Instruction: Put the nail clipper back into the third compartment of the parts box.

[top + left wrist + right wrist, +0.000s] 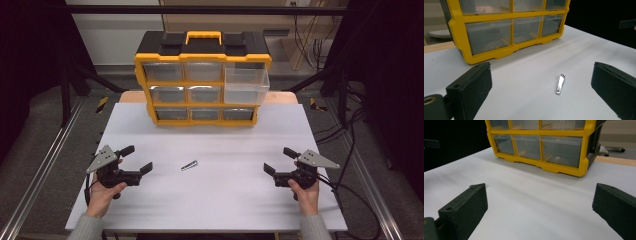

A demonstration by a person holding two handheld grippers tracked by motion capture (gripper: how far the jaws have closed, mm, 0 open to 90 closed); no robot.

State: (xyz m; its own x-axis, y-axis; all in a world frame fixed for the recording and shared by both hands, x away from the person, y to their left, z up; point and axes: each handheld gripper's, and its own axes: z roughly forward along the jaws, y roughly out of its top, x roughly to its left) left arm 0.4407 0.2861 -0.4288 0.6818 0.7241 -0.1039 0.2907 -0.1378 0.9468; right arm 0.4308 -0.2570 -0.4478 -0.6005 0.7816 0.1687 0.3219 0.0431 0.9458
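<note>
Room: dark lab corner, metal rails down both sides, white table [210,200] in the middle

High view, far side: yellow drawer organizer [202,80] stands at the far edge, one clear drawer [246,86] on its right pulled out, looks empty as far as I can tell

High view, middle: small metal nail clipper [189,165] lies flat on the table, a bit left of center, well apart from the organizer

High view, tongs: left gripper [137,159] rests near left, right gripper [280,161] near right, both with jaws spread wide and holding nothing

Left gripper view: nail clipper [560,83] sits on the table ahead of the jaws, closer to the right pad than the left, untouched; organizer [506,30] farther off at the left

Right gripper view: bare white table [529,202] between the wide jaws, organizer's lower drawers [541,147] beyond, nothing gripped

Step in hand: looks like the very start to me, hands parked, pick-up not yet begun

Next move: my guess is the left gripper goes for the clipper since it's nearer; it's thin and flat, so the jaws need to come down low, straddle it across its narrow side and pinch cleanly, then carry it toward the pulled-out drawer
</note>
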